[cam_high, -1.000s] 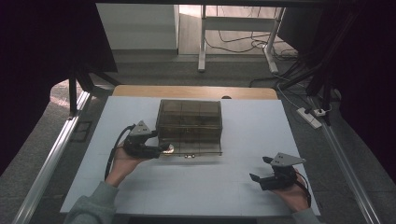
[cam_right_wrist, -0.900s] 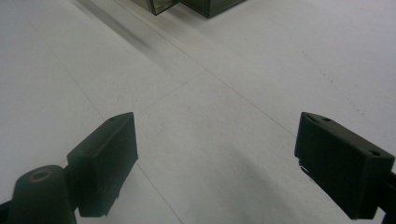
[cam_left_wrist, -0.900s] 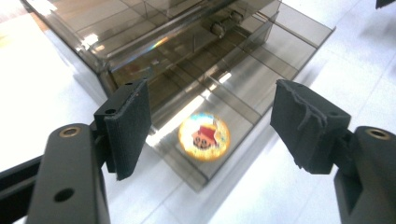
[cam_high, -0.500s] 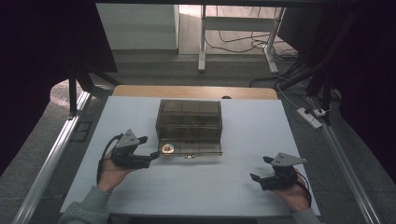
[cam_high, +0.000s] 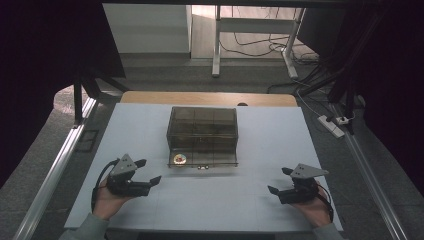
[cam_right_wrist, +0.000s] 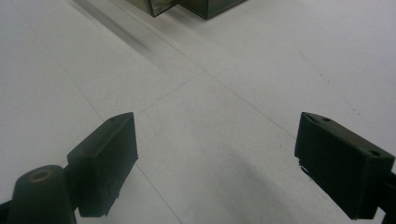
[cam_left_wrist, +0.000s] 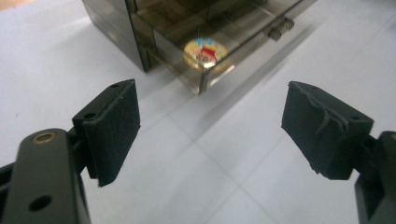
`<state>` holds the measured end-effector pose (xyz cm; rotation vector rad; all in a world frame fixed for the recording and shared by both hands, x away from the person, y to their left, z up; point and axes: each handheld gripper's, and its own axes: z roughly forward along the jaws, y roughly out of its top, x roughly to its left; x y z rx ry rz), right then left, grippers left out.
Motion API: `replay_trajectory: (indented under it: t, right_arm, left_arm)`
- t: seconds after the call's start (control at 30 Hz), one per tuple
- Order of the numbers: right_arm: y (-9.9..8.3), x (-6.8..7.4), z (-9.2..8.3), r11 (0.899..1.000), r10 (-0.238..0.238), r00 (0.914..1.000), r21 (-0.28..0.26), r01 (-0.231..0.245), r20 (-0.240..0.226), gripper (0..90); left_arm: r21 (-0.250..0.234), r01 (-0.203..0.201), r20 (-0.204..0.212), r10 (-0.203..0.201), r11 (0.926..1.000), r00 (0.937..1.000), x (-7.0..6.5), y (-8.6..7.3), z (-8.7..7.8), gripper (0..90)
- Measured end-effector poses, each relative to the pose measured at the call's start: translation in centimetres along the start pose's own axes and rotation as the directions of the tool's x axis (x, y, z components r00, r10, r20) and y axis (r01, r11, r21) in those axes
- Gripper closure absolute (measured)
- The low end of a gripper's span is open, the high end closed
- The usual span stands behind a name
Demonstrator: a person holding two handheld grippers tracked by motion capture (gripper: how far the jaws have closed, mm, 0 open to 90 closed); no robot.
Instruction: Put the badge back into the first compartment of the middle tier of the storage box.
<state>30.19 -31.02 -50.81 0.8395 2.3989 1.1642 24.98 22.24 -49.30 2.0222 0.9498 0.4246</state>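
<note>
A smoked clear plastic box [cam_high: 202,131] with drawers stands in the middle of the white table [cam_high: 260,135]. Its bottom drawer [cam_high: 210,160] is pulled out toward me, and a small round colourful disc [cam_high: 179,159] lies in its left end. The disc [cam_left_wrist: 203,51] shows through the drawer's wall in the left gripper view. My left gripper [cam_high: 149,171] is open at the near left, pointing at the box, with nothing between its pads [cam_left_wrist: 114,126]. My right gripper [cam_high: 279,181] is open at the near right, low over bare table, its pads [cam_right_wrist: 105,158] empty.
A small latch or handle [cam_high: 202,167] sits at the drawer's front edge. Beyond the table's far edge stand a wooden strip [cam_high: 210,98], a table frame [cam_high: 216,45] and floor cables [cam_high: 250,50]. A power strip [cam_high: 332,125] lies on the floor at right. A metal rail [cam_high: 55,170] runs along the left.
My left gripper has drawn back from the box's drawer toward the near left of the table, leaving the disc in the drawer. The right gripper has stayed put.
</note>
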Motion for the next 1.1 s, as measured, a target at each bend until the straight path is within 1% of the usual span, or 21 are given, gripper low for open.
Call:
replay_trajectory:
  t: [0.13,0.27,0.33,0.47,0.53,0.7,1.1]
  right_arm:
    - [0.0,0.0,0.0,1.000,-0.001,1.0000,0.001,0.001,0.002,12.7]
    - [-0.1,0.0,0.0,1.000,0.000,1.0000,0.002,0.000,0.002,12.8]
    - [0.0,0.0,0.0,1.000,-0.001,1.0000,0.004,0.001,0.001,12.8]
    - [0.0,0.0,0.0,1.000,-0.005,1.0000,0.008,0.005,0.001,12.8]
    - [0.0,0.1,0.0,1.000,-0.006,1.0000,0.004,0.006,0.001,12.8]
    - [0.0,0.1,-0.1,1.000,-0.009,1.0000,0.005,0.010,-0.001,12.9]
    - [0.1,0.4,-0.2,1.000,-0.024,0.9997,-0.012,0.024,0.005,13.0]
  left_arm:
    - [0.015,0.003,0.000,-0.003,0.9999,1.0000,0.0,-1.4,-0.3,18.2]
    - [0.031,0.027,-0.002,-0.027,0.9992,0.9996,0.3,-2.7,-0.4,18.0]
    - [0.034,0.037,-0.003,-0.037,0.9988,0.9993,0.5,-3.0,-0.4,17.9]
    - [0.019,0.032,-0.003,-0.032,0.9993,0.9995,0.5,-2.6,-0.3,17.8]
    - [0.019,0.024,0.000,-0.024,0.9995,0.9997,0.4,-2.5,-0.2,17.8]
    - [0.022,0.019,0.003,-0.019,0.9996,0.9998,0.1,-2.3,0.0,17.8]
    - [0.027,0.025,0.004,-0.025,0.9993,0.9997,0.2,-2.4,0.2,17.8]
